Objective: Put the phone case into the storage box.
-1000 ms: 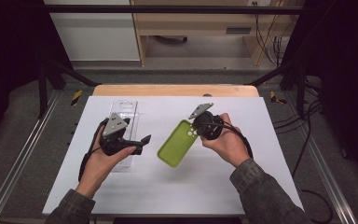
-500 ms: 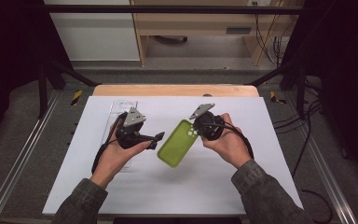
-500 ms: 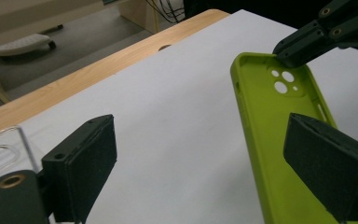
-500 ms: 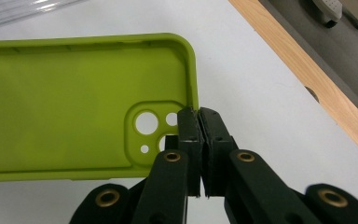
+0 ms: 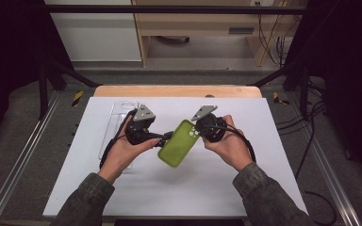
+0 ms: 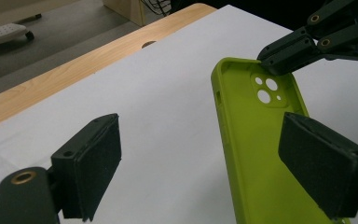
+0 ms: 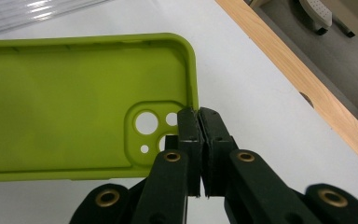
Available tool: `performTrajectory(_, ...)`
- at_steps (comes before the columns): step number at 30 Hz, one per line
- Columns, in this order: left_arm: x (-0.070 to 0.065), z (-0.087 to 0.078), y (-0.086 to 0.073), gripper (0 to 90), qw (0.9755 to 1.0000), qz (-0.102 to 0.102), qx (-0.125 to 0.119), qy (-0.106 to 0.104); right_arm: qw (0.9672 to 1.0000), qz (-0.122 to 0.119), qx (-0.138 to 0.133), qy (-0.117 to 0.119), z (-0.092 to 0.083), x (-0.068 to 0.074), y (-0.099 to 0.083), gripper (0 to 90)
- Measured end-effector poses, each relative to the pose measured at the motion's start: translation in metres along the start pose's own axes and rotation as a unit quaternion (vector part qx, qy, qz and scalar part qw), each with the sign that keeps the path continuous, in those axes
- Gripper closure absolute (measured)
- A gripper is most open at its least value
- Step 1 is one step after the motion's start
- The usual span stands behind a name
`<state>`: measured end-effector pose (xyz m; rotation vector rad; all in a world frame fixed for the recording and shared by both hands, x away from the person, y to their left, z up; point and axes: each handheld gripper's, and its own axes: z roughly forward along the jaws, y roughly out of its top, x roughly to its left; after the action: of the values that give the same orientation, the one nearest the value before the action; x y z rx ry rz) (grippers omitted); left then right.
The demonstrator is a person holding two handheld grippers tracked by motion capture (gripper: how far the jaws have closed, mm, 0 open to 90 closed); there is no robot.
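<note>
Above the middle of the white surface (image 5: 122,197), the green phone case (image 5: 179,143) hangs tilted, its camera-hole end clamped in the right tool (image 7: 199,116). The left tool (image 5: 165,137) stands apart, its jaws just now narrowing, one pad before the case's long edge without pressing it. Clear plastic packaging (image 5: 118,113) lies behind the left hand.

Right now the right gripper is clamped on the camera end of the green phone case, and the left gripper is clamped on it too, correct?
Not quite. In the left gripper view the left gripper is open beside the green phone case; the right gripper does clamp its camera end.
</note>
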<state>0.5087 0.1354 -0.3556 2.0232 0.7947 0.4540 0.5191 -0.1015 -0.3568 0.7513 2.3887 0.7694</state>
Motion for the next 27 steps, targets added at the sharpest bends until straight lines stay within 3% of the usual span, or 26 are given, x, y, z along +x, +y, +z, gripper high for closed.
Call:
performTrajectory(14, -0.002, 0.004, 0.006, 19.6, 0.9999, 0.005, 0.011, 0.002, 1.0, 0.0, -0.008, -0.002, 0.001, 0.003, -0.001, 88.0)
performTrajectory(27, -0.006, 0.012, 0.009, 37.6, 0.9995, 0.011, 0.03, -0.003, 0.9999, -0.005, -0.012, -0.005, 0.0, 0.005, 0.0, 88.0)
